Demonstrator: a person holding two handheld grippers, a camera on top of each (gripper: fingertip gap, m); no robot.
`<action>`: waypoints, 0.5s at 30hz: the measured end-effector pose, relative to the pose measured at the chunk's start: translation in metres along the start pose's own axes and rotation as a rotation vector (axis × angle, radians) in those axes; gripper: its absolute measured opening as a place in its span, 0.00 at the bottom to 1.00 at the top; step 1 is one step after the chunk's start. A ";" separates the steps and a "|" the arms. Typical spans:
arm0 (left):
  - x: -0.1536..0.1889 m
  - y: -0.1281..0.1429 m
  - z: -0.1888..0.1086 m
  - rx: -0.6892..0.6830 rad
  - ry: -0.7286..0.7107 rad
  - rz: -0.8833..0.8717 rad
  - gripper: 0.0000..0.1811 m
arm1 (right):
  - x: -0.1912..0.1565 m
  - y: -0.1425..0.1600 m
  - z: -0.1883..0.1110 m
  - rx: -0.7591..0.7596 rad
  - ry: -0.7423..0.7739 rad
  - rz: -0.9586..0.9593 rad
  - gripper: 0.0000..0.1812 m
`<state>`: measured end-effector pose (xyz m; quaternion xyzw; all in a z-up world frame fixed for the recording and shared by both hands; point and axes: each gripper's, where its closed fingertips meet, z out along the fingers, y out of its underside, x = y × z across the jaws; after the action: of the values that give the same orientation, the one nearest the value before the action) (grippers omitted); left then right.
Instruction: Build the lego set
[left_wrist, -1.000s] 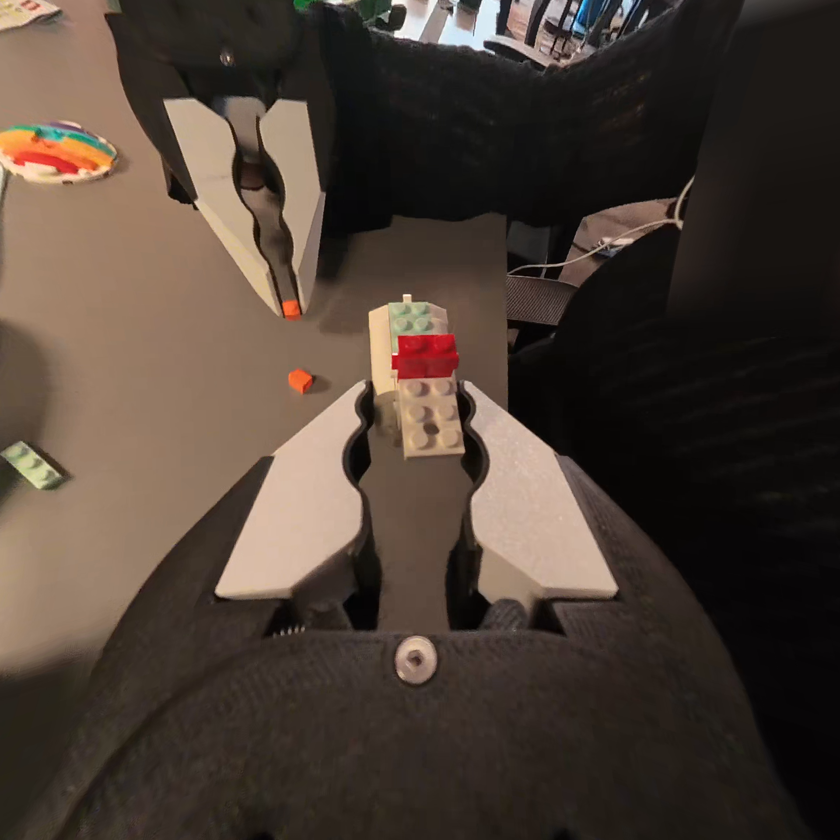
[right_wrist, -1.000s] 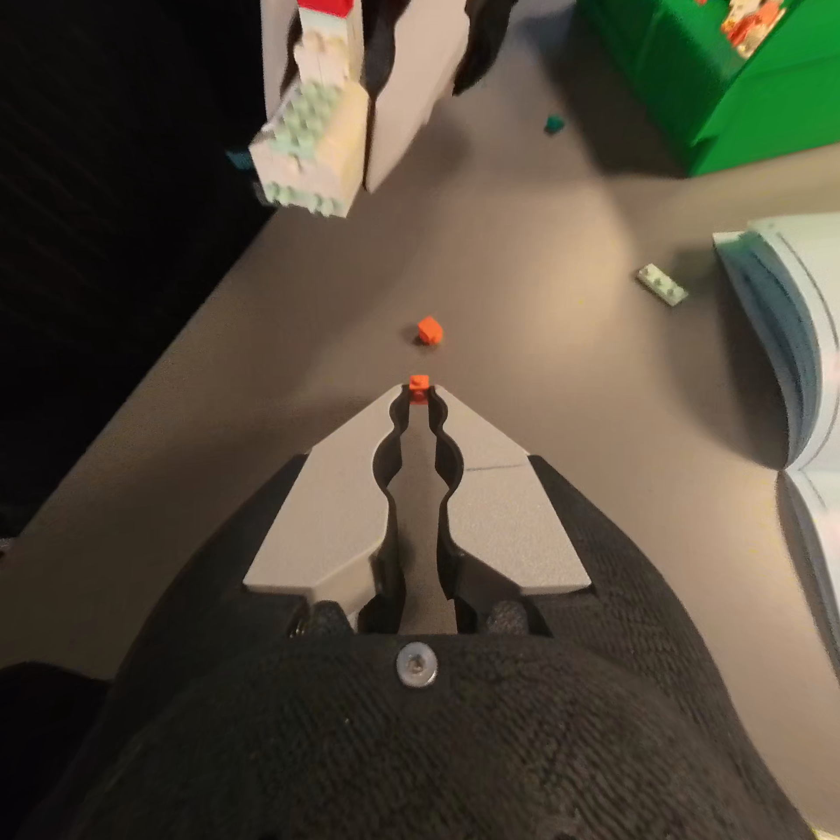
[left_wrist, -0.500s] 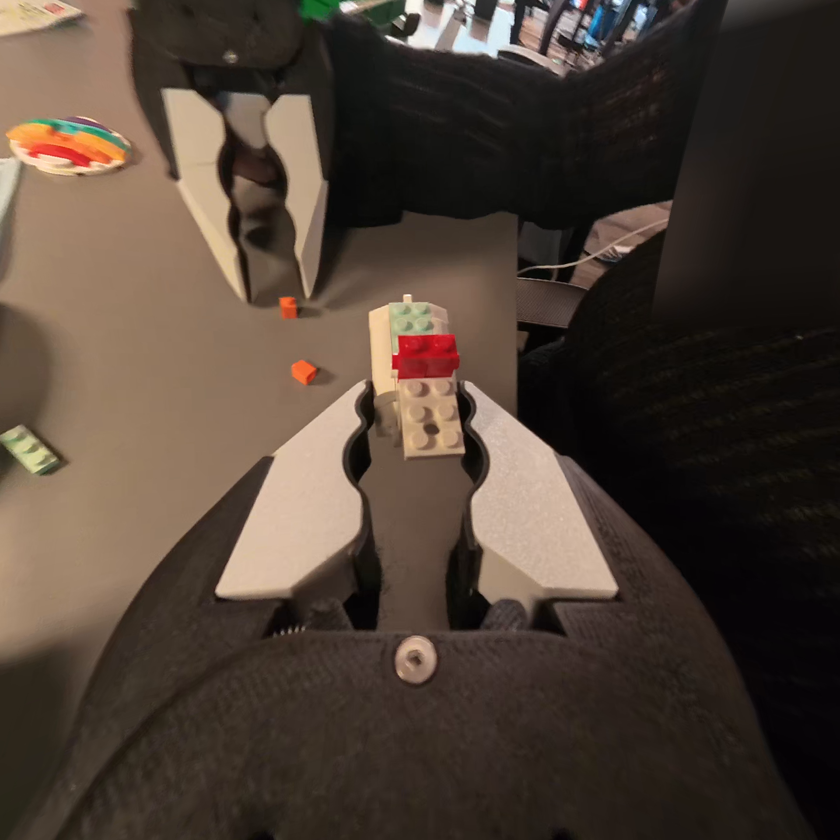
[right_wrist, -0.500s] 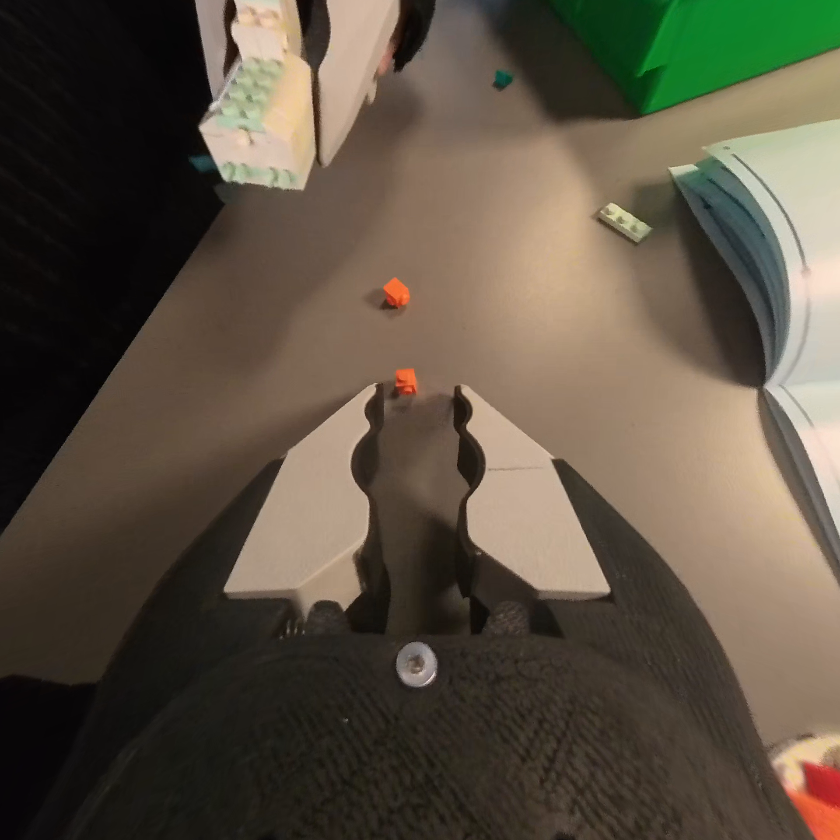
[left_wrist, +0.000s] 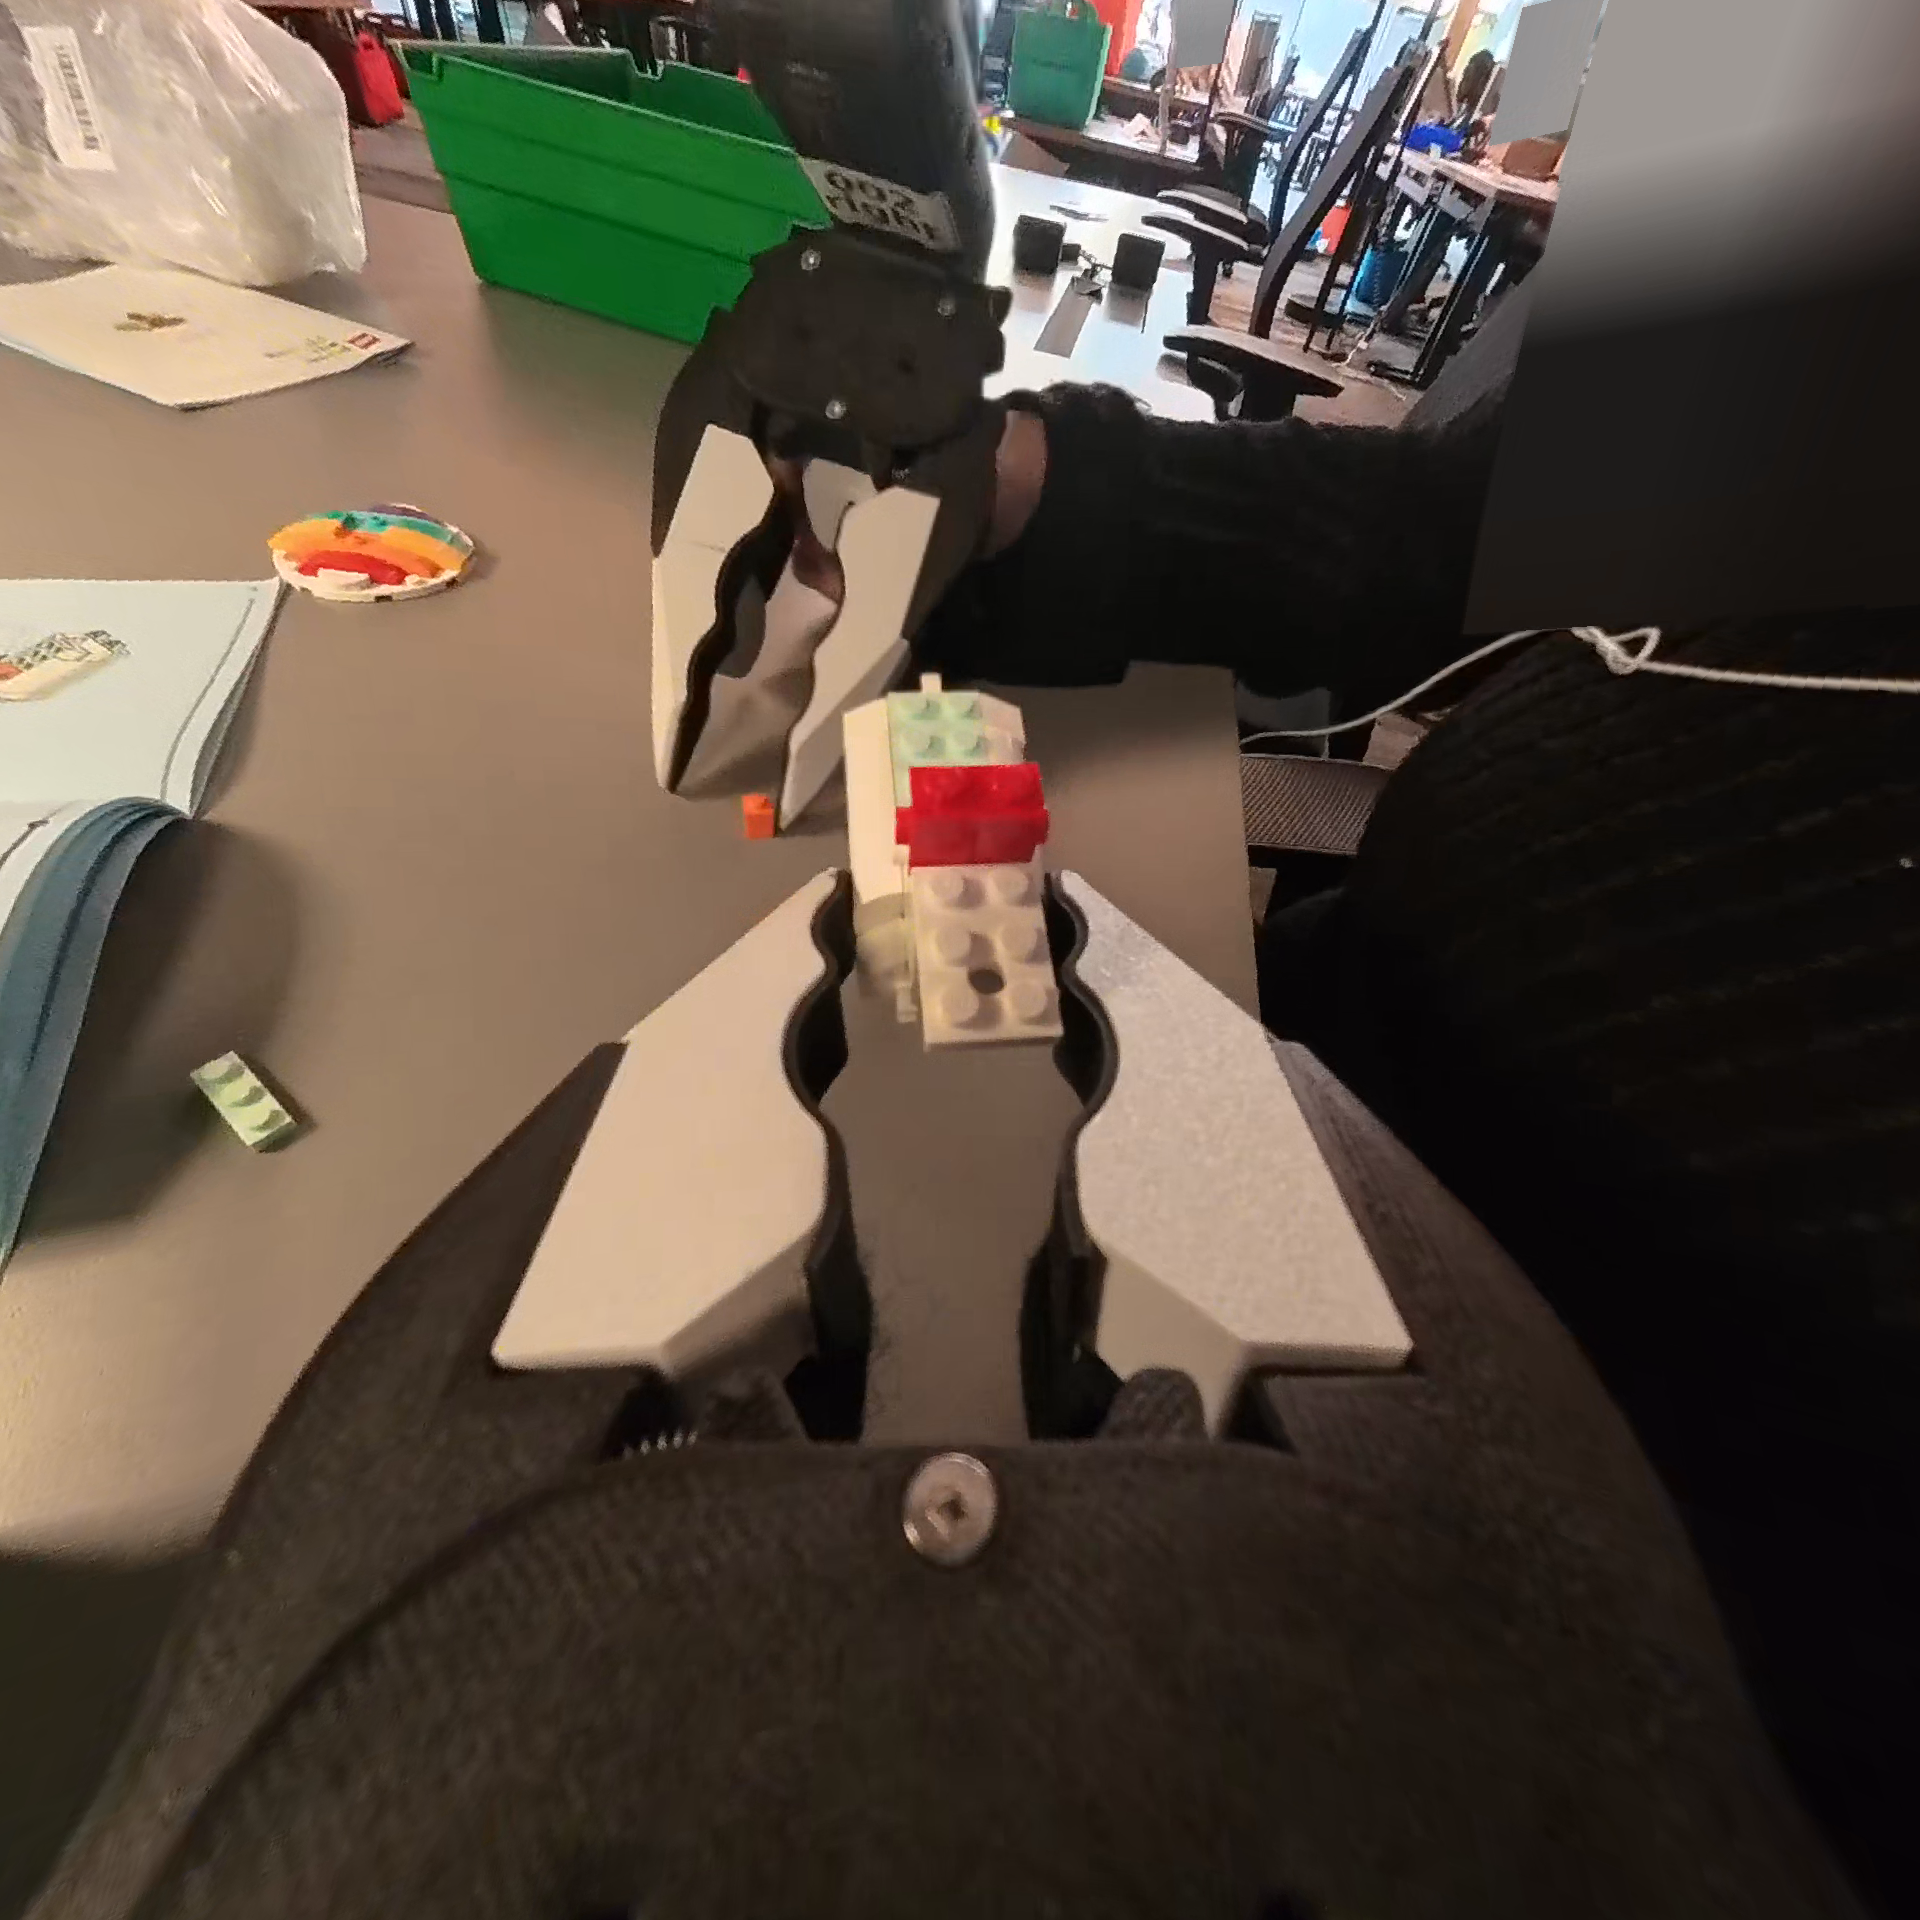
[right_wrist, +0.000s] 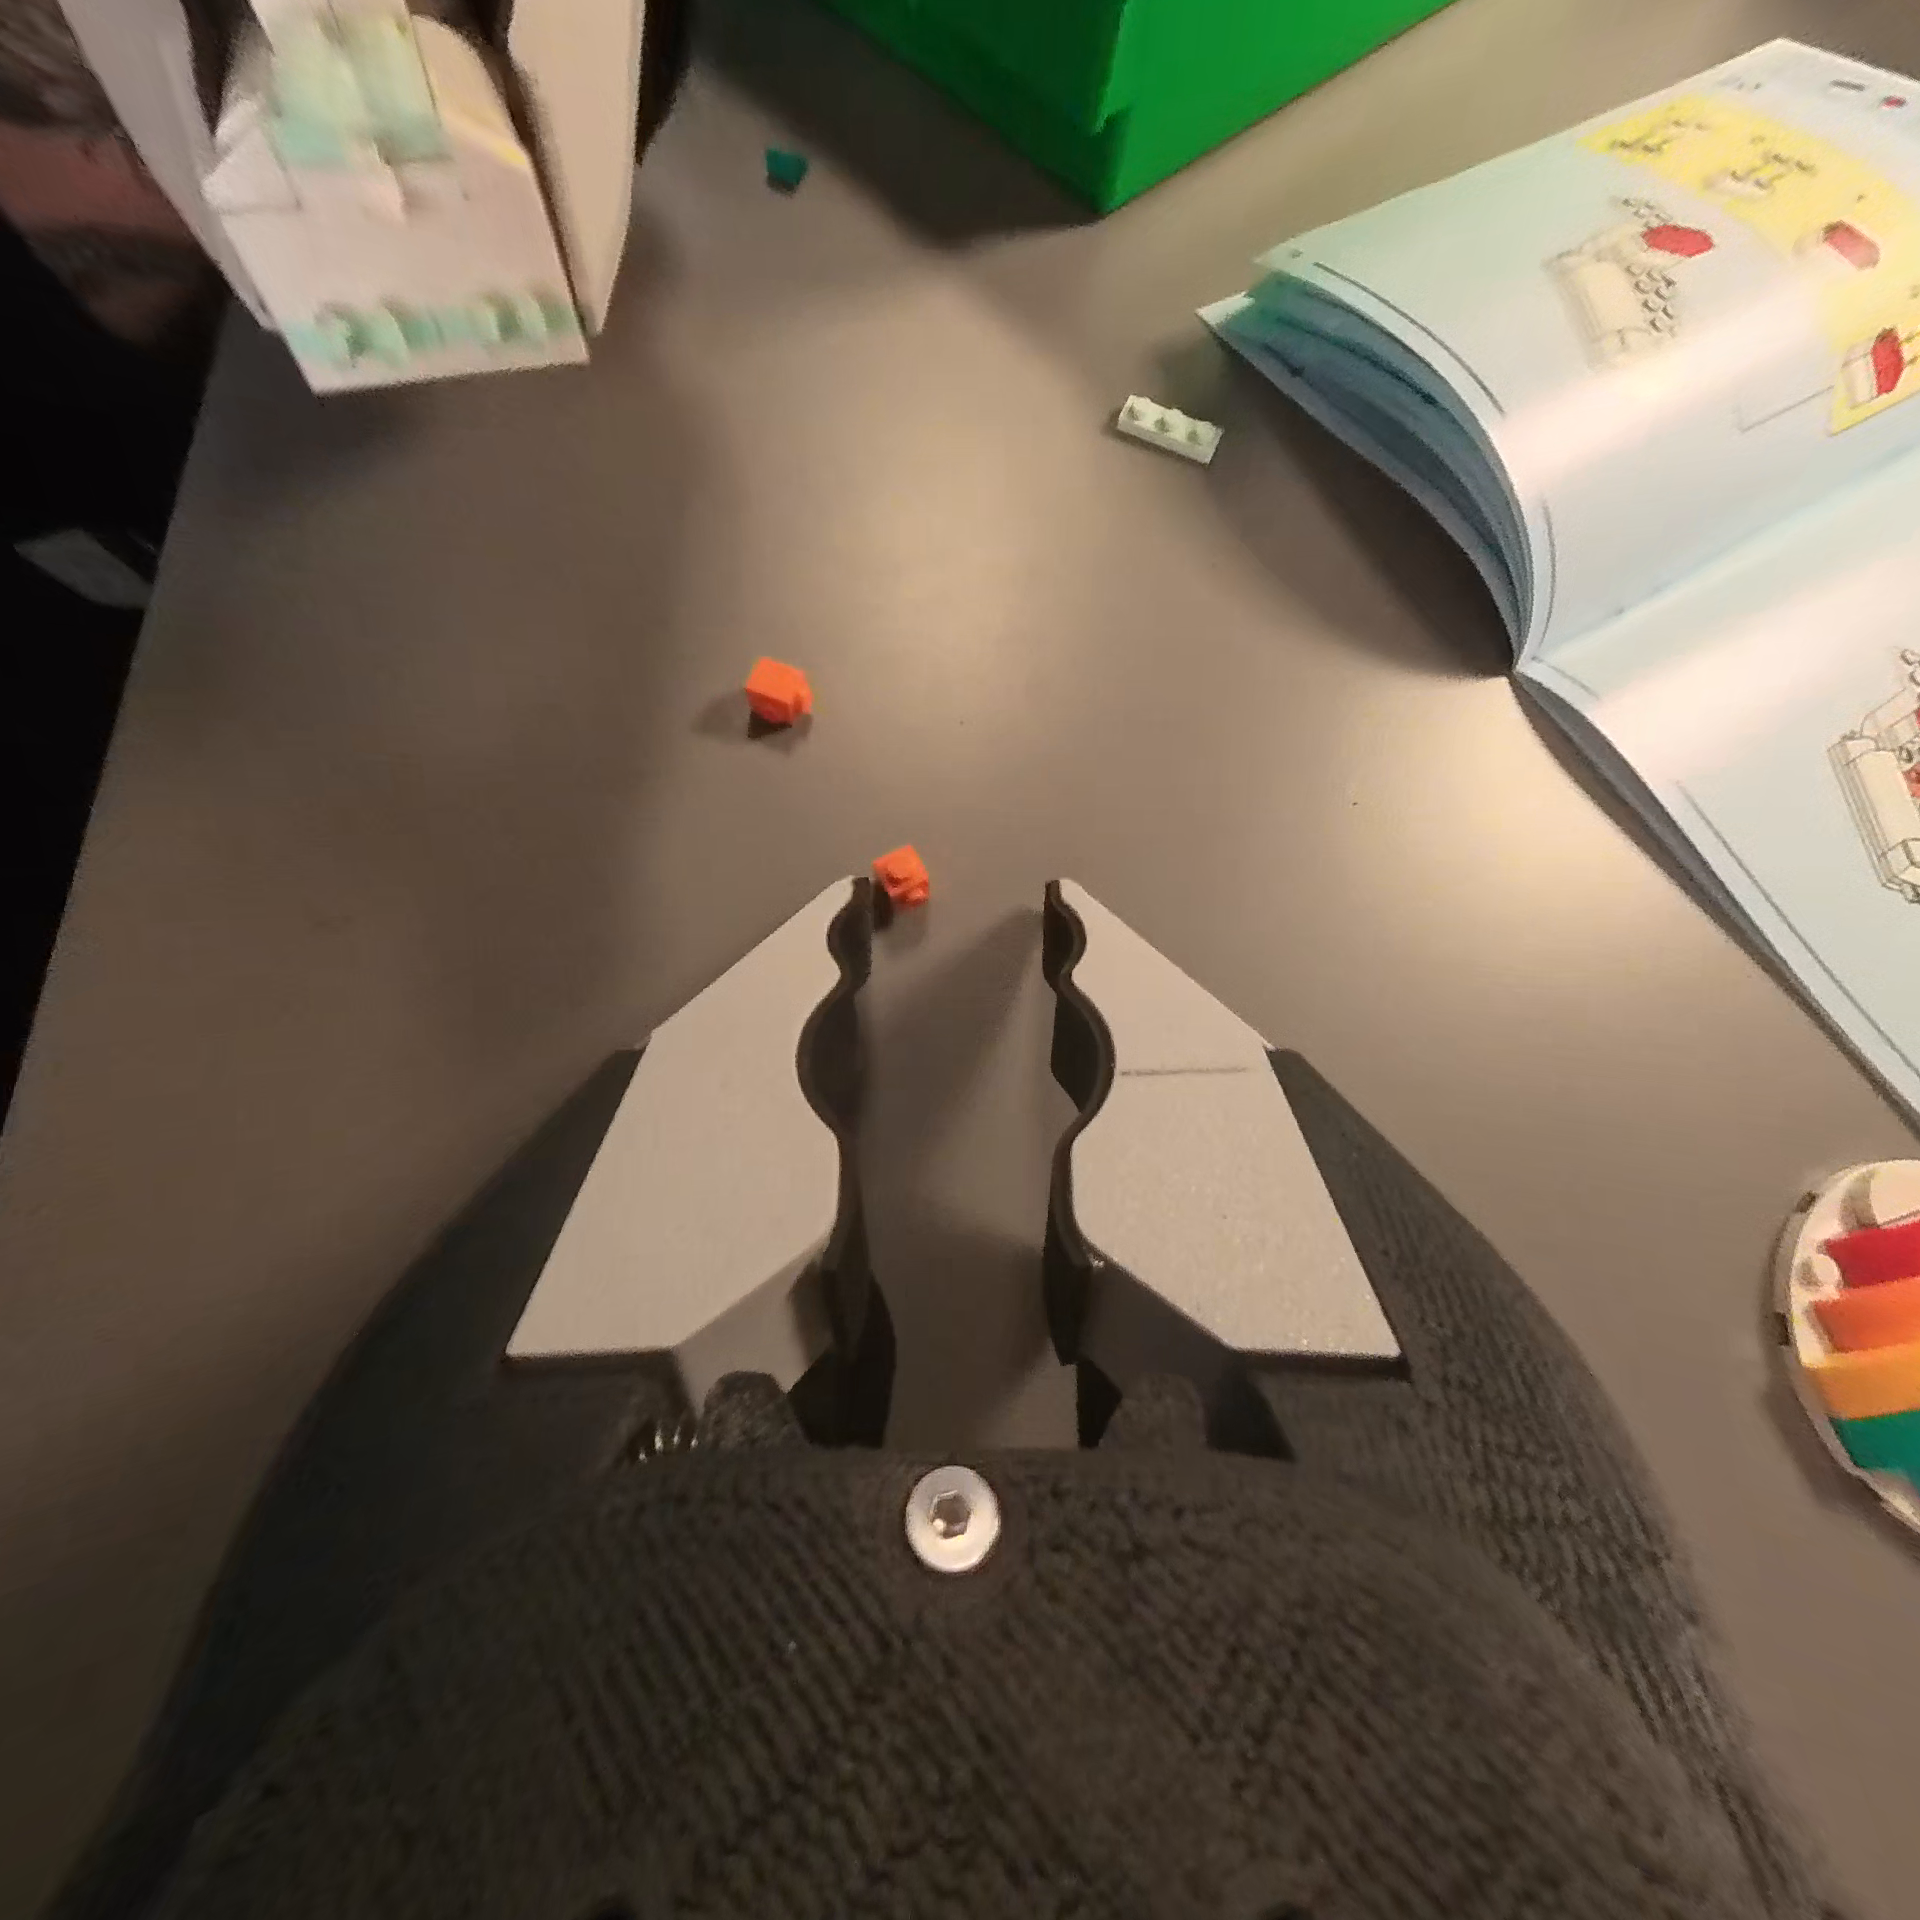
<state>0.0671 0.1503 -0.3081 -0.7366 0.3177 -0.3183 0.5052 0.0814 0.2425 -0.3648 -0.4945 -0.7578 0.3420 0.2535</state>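
Meanwhile left hand-held gripper (left_wrist: 951, 914) clamps the lego build (left_wrist: 951, 831); right hand-held gripper (right_wrist: 951, 888) gapes beside an orange brick (right_wrist: 900, 875)

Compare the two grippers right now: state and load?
The left gripper is shut on the lego build; the right gripper is open and empty. Left holds its load off the table; right's tips sit low beside an orange piece. Both have grey fingers.
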 end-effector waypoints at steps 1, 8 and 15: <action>0.000 0.000 0.000 0.002 -0.002 0.002 0.19 | 0.005 0.001 -0.001 -0.002 0.018 0.020 0.17; -0.002 -0.005 -0.004 0.046 -0.041 0.016 0.19 | 0.004 -0.004 -0.012 0.074 0.015 0.124 0.12; -0.004 -0.004 -0.002 0.037 -0.072 0.032 0.19 | 0.007 -0.004 -0.003 0.045 0.081 0.238 0.10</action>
<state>0.0640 0.1538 -0.3044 -0.7331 0.3049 -0.2892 0.5348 0.0788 0.2489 -0.3592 -0.5884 -0.6750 0.3665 0.2526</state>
